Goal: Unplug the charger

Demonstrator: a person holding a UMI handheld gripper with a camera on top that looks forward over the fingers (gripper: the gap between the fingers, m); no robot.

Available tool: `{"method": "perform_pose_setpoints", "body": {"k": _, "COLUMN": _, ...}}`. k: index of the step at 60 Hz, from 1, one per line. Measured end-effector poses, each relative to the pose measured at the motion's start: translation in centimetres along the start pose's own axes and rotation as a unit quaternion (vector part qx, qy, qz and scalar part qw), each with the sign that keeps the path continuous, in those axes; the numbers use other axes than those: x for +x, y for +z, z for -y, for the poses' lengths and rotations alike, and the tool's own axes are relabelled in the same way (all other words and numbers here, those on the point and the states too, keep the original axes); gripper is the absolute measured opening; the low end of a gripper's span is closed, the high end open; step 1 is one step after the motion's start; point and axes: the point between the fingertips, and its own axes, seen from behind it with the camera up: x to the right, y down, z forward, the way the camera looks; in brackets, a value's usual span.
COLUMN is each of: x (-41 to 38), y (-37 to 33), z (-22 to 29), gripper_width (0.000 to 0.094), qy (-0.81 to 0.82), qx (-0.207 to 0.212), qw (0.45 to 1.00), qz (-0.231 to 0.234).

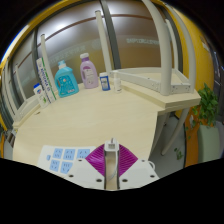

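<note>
My gripper fingers sit nearly closed, pink pads close together, gripping nothing. No charger or socket in view, just a beige table with bottles at the far side. Best move: pan to find the plug, then open up before approaching

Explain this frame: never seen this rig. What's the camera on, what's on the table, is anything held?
One view only, from a wide-angle camera riding a hand-held two-finger gripper, looking forward along its fingers. The pink pads are part of the fingers. They look nearly closed, with nothing gripped. Ahead is a pale tabletop. At its far side stand a teal bottle, a pink bottle and a small white container. A sheet with blue squares lies beside the fingers. No charger is visible.
</note>
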Motion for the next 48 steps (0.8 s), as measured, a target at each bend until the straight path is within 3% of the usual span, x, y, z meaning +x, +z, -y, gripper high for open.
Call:
{"method": "perform_pose_setpoints", "body": {"k": 8, "x": -0.2, "y": 0.9, "z": 0.3, "gripper_width": 0.0219, "qy": -0.018, "qx": 0.000, "qw": 1.000, "qz": 0.011}}
{"method": "perform_pose_setpoints", "body": {"k": 16, "x": 0.3, "y": 1.8, "z": 0.9, "gripper_width": 0.0623, "qy": -0.036, "qx": -0.013, "qw": 0.999, "qz": 0.004}}
{"method": "perform_pose_setpoints", "body": {"k": 24, "x": 0.9, "y": 1.9, "z": 1.3, "gripper_width": 0.0855, "qy": -0.045, "qx": -0.030, "qw": 0.999, "qz": -0.003}}
{"method": "perform_pose_setpoints", "body": {"k": 34, "x": 2.7, "y": -0.6, "z": 3.5, "gripper_width": 0.0848, "qy": -0.074, "qx": -0.015, "qw": 0.996, "qz": -0.039}}
{"method": "perform_pose_setpoints", "body": {"k": 43, "x": 3.1, "y": -3.7, "z": 3.7, "gripper_width": 0.0851, "qy": -0.100, "qx": -0.039, "qw": 0.993, "qz": -0.051}}
{"method": "perform_pose_setpoints", "body": {"k": 48, "x": 1.9, "y": -6.0, "z": 4.6, "gripper_width": 0.0856, "qy": -0.105, "qx": -0.026, "qw": 0.993, "qz": -0.046}}
